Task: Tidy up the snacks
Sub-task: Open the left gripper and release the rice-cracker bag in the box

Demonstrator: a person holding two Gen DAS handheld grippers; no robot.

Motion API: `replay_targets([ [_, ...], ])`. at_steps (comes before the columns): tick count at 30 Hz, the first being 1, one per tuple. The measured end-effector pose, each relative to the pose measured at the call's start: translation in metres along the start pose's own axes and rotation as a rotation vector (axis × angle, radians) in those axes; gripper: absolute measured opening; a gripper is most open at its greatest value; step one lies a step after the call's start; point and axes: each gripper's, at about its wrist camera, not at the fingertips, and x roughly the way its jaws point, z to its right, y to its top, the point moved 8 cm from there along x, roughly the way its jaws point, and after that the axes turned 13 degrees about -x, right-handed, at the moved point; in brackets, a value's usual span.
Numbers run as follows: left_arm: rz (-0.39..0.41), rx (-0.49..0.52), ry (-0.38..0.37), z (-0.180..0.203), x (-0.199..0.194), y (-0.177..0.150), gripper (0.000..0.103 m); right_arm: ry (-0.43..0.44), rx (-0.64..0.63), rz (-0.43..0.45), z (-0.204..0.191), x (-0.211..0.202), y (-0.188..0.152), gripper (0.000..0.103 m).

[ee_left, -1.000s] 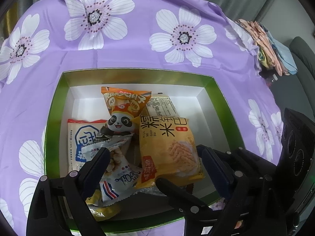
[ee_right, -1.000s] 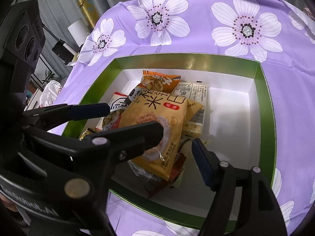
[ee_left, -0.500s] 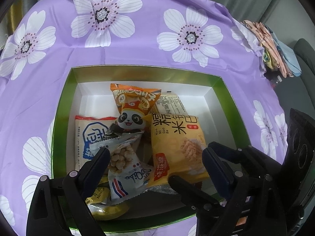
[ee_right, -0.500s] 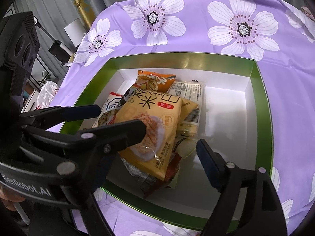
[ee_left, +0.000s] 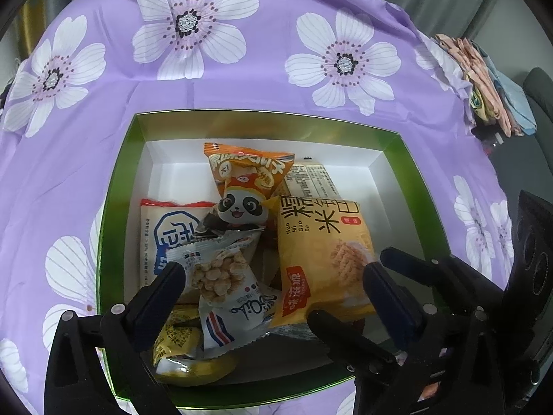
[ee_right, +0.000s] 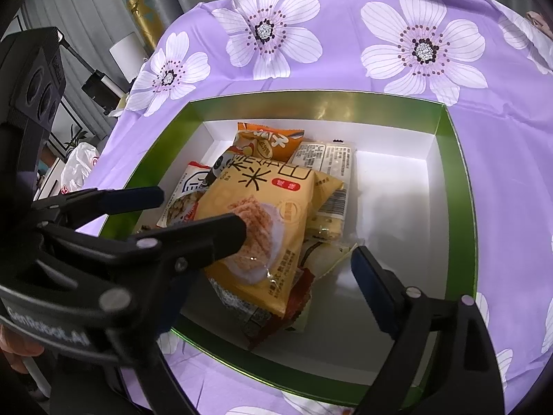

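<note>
A green-rimmed box point(ee_left: 117, 180) with a white inside holds several snack packets. On top lie a yellow rice-cracker pack point(ee_left: 325, 256), an orange panda pack point(ee_left: 249, 183), a clear peanut pack point(ee_left: 224, 280) and a white-and-blue pack point(ee_left: 166, 231). My left gripper point(ee_left: 273, 280) is open and empty above the box's near side. My right gripper point(ee_right: 300, 245) is open and empty, its jaws to either side of the yellow pack point(ee_right: 262, 228), above it. The box point(ee_right: 459, 180) has bare white floor at its right in the right wrist view.
The box sits on a purple cloth with white flowers point(ee_left: 193, 24). Folded pastel cloths point(ee_left: 484, 76) lie at the far right table edge. A lamp and curtains point(ee_right: 128, 48) stand beyond the table's left side.
Both grippers have drawn back and up from the box. The snacks have not moved.
</note>
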Motion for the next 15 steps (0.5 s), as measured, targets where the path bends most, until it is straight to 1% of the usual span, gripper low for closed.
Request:
replay_targets([
  [10,-0.006,0.000,0.006,-0.0031,0.0013,-0.0019,0.102,0.000,0.000,0.000,0.0000,0.0002,0.0001,0.091],
  [15,0.000,-0.002,0.012,-0.0051,0.0010,-0.0013,0.102,-0.003,-0.002,0.002,-0.0003,0.0005,0.0002,0.093],
])
